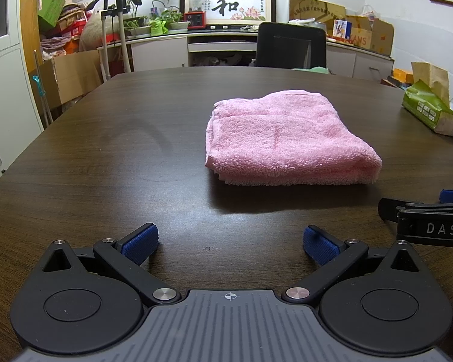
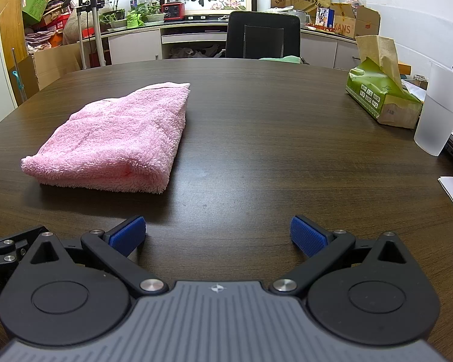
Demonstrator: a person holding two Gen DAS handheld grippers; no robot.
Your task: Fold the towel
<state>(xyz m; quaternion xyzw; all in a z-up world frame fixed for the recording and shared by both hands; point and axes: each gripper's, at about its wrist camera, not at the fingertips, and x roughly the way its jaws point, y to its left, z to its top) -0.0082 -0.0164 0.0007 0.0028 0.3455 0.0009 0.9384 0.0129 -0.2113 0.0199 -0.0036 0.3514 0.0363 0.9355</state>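
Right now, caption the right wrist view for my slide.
Open right gripper hovers over the dark table; folded pink towel lies ahead-left, untouched.

Fluffy pink terry towel (looped pile) on a smooth, dark wood-grain table

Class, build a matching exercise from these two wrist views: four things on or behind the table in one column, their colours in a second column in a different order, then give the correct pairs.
Things
1. towel
2. tissue box
3. office chair
4. cup

Colours
A. black
B. frosted white
C. pink
D. green

Pairs: 1-C, 2-D, 3-A, 4-B
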